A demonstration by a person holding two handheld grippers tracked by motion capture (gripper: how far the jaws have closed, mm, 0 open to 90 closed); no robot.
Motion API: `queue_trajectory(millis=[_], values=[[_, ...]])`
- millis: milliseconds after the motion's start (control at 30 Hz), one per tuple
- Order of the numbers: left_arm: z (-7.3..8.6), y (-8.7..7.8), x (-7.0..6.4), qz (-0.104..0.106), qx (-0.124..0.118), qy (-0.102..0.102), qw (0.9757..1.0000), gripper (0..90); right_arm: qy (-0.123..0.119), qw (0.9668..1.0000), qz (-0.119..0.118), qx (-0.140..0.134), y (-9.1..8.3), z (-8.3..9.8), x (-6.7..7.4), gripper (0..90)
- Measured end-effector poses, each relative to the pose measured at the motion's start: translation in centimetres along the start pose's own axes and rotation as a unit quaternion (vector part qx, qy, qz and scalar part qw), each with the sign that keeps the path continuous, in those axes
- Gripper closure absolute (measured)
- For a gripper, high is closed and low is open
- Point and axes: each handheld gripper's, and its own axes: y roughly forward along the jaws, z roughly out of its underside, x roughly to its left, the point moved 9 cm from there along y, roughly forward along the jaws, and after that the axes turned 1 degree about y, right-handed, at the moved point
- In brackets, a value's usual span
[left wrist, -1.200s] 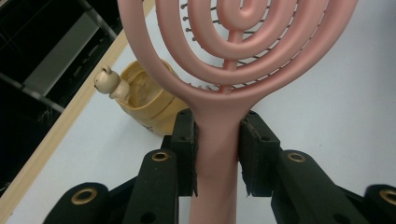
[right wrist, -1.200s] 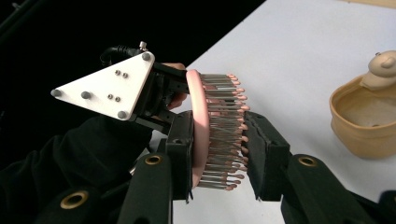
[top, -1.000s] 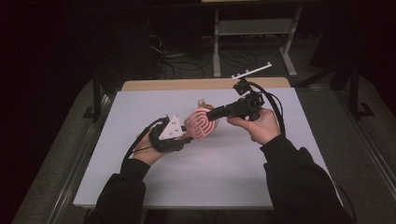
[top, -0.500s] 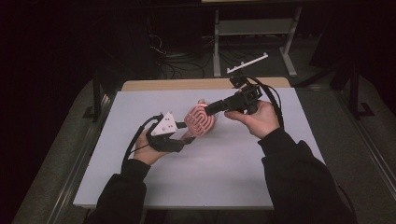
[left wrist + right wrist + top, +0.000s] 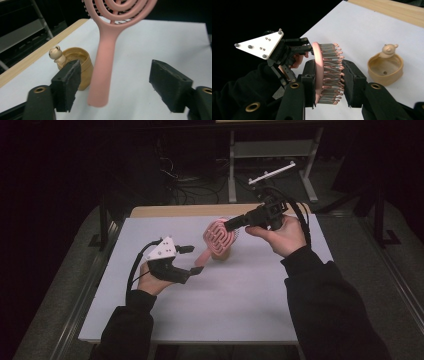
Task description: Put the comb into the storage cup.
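In the high view, a pink hairbrush [image 5: 218, 238] is held up above the far middle of the white table [image 5: 250, 310], its round head pinched by the right gripper [image 5: 231, 224], which is carried in from the far right edge. The handle slants down toward the left gripper [image 5: 191, 259], whose jaws are spread, one to each side of the handle's end.

In the left gripper view, the jaws have just been opening — the pads [image 5: 68, 82] now stand well clear of the handle of the hairbrush [image 5: 102, 70], which hangs between them untouched. A small tan cup [image 5: 80, 65] with a bear figure [image 5: 56, 53] on its rim is seen just behind, near the table's wooden far edge [image 5: 37, 58].

In the right gripper view, the brush head [image 5: 324, 72] is clamped edge-on — one pad against its pink back, the other against the bristle tips. The left gripper [image 5: 308, 49] is seen beyond it, and the cup [image 5: 384, 68] stands apart toward the far edge.
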Motion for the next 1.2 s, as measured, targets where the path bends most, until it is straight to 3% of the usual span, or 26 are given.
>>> queue_trajectory(millis=[200,367,467,567,900,1200], values=[[0.5,-0.3,0.8,-0.006,-0.009,-0.027,0.9996,17.4,0.003,0.9999,0.013,-0.011,-1.1,-0.8,-0.3,64.6],[1.0,-0.7,1.7,-0.001,-0.022,-0.07,0.9973,12.8,0.005,0.9995,0.026,-0.019,-2.1,-1.4,-0.8,64.6],[1.6,-0.7,2.1,-0.003,-0.009,-0.089,0.996,3.5,0.008,0.9991,0.034,-0.022,-2.6,-1.8,-1.1,64.6],[1.9,-0.7,2.5,-0.034,-0.013,-0.087,0.9955,0.0,0.008,0.9989,0.038,-0.027,-3.0,-2.3,-1.4,64.6],[2.6,-1.2,2.9,-0.035,-0.023,-0.09,0.995,0.0,0.025,0.9961,0.068,-0.05,-4.9,-3.5,-3.7,64.6],[3.2,-2.2,3.6,-0.043,-0.042,-0.104,0.9928,0.0,0.036,0.9946,0.082,-0.051,-4.9,-4.2,-5.2,64.6]])
